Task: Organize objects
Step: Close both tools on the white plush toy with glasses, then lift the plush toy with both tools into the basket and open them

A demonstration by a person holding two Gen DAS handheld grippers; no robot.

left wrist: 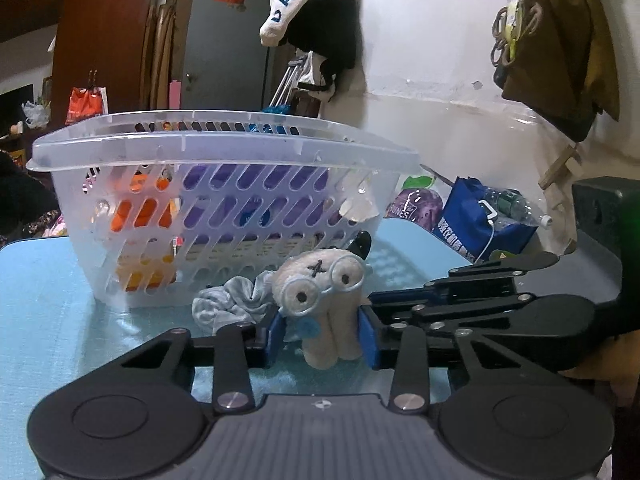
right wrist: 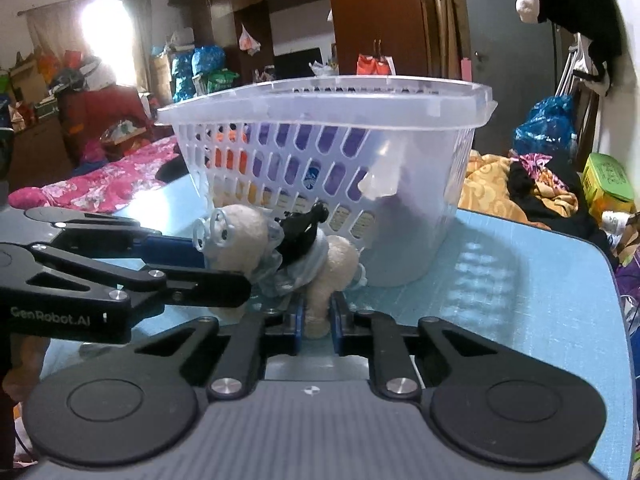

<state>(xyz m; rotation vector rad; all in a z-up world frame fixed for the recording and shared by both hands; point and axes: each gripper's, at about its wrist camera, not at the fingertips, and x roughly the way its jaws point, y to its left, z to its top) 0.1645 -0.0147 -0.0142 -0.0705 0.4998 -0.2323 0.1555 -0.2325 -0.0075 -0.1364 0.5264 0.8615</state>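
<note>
A cream plush toy with light-blue glasses (left wrist: 324, 300) lies on the blue table, in front of a clear slotted basket (left wrist: 224, 152). My left gripper (left wrist: 320, 336) is open, its blue pads on either side of the toy's front legs. My right gripper (right wrist: 316, 320) is shut on the toy's hind leg (right wrist: 320, 308). In the right wrist view the toy's head (right wrist: 236, 236) touches the left gripper's fingers (right wrist: 176, 248). A grey scrunchie (left wrist: 228, 300) lies by the toy. The basket (right wrist: 328, 96) holds orange and purple items.
A blue bag with a water bottle (left wrist: 484, 220) and a purple packet (left wrist: 416, 204) sit at the table's far right. The table edge (right wrist: 604, 264) drops off to piled clothes (right wrist: 532, 188). A bed with a pink cover (right wrist: 92, 184) is on the left.
</note>
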